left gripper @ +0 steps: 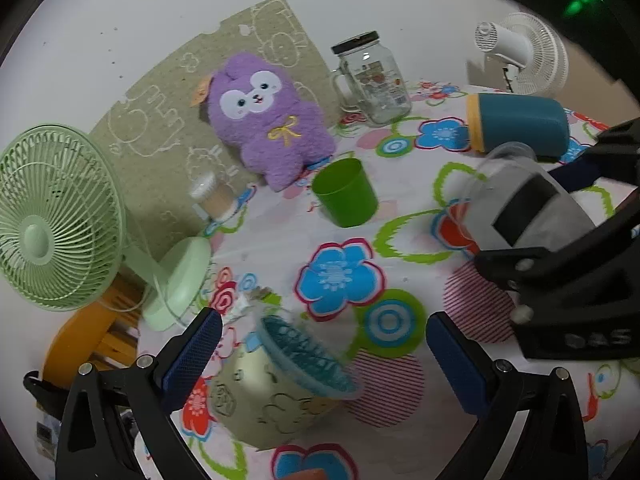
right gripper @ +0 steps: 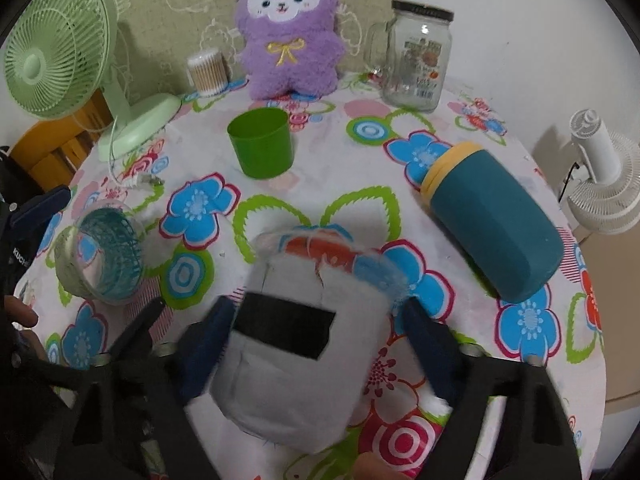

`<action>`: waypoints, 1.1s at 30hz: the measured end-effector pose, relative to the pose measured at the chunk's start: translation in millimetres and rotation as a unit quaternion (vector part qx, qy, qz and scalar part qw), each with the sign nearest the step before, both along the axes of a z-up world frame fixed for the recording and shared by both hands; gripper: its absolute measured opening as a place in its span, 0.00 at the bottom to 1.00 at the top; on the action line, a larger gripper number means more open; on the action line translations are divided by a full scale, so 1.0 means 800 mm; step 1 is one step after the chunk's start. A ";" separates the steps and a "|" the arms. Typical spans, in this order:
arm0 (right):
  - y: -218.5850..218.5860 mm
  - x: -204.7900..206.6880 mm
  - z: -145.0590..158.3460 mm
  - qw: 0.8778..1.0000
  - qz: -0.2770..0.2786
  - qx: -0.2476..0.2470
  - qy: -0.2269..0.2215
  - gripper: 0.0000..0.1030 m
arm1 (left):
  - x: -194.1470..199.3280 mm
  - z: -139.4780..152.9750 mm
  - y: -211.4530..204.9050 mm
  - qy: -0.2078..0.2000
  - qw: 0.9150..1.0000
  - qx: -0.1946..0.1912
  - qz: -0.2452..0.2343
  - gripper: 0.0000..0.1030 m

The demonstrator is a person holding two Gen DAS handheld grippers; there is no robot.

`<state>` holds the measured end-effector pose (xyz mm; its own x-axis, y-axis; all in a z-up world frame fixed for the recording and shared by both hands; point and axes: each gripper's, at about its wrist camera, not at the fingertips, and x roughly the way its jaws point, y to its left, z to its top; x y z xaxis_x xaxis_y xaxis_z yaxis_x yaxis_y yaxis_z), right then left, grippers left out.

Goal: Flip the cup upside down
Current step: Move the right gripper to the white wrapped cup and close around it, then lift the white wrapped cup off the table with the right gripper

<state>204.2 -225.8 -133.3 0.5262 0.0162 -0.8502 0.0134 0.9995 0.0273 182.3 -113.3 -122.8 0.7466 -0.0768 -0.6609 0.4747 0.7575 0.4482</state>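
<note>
A clear frosted cup point(right gripper: 296, 356) with a black label lies tilted between my right gripper's point(right gripper: 316, 344) blue pads, mouth pointing away, blurred by motion. The jaws press both sides of it. It also shows in the left wrist view point(left gripper: 520, 208), held above the flowered tablecloth. My left gripper point(left gripper: 320, 356) is open around a cream cup with a teal lined rim point(left gripper: 280, 384), which lies tilted on the cloth; the pads stand apart from it. That cup shows in the right wrist view point(right gripper: 102, 256) at the left.
A green cup point(right gripper: 262, 142) stands upright mid-table. A teal bottle point(right gripper: 492, 224) lies on its side at right. A glass jar point(right gripper: 418, 56), purple plush point(right gripper: 290, 36), swab box point(right gripper: 206, 68) and green fan point(right gripper: 56, 52) line the back. A white fan point(right gripper: 600, 176) stands off the table's right edge.
</note>
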 end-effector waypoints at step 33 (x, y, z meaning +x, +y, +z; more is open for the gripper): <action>0.088 -0.183 0.072 0.994 0.092 -0.012 -0.059 0.69 | -0.211 0.056 0.072 0.037 0.992 -0.112 0.044 1.00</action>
